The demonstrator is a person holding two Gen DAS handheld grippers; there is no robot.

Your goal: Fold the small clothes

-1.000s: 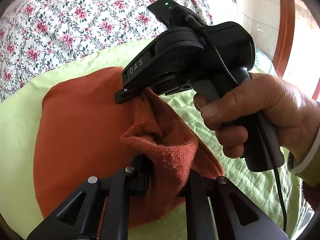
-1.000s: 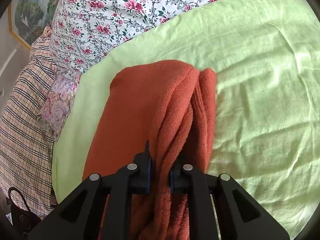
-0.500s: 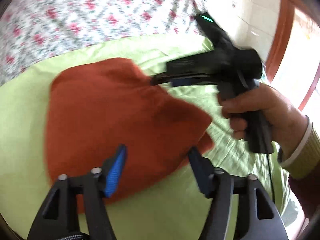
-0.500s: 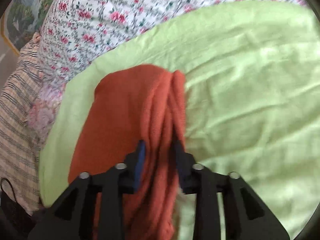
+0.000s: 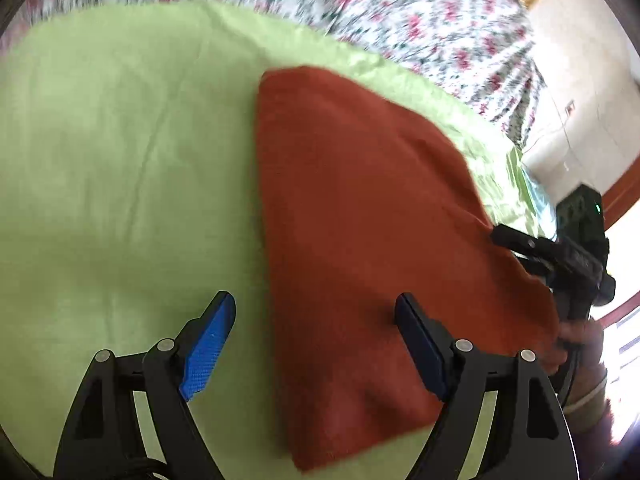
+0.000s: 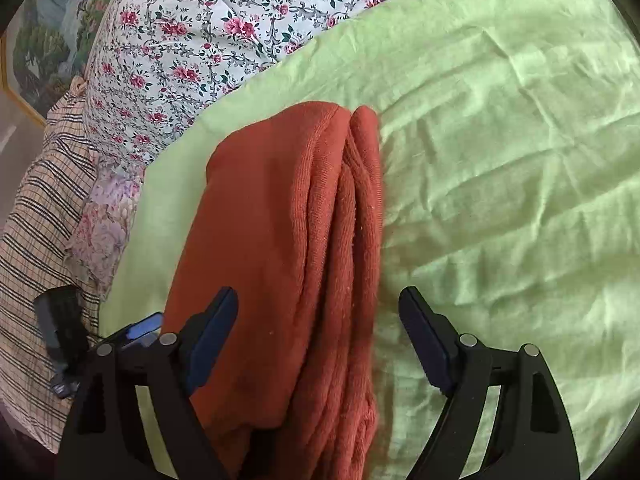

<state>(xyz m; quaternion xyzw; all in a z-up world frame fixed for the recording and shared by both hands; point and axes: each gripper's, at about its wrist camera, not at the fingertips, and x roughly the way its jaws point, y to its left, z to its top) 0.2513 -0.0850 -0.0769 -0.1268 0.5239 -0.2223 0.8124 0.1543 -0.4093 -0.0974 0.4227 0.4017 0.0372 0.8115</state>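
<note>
A rust-orange knit garment [image 5: 360,216] lies folded flat on a light green sheet [image 5: 120,140]. My left gripper [image 5: 316,344] is open and empty, its jaws wide apart above the garment's near end. My right gripper [image 6: 320,336] is open and empty too, its jaws astride the garment's stacked folded edge [image 6: 344,240]. The right gripper also shows in the left wrist view [image 5: 560,252] at the garment's right edge. The left gripper shows in the right wrist view [image 6: 100,340] at the lower left.
A floral quilt [image 6: 200,40] lies beyond the green sheet [image 6: 500,160]. A plaid cloth [image 6: 32,220] lies at the left. A wall and a wooden door frame [image 5: 624,196] stand at the right in the left wrist view.
Both grippers have let go of the garment and opened wide. The garment's lifted fold has dropped flat. The left gripper has swung away to the left, the right has pulled back a little.
</note>
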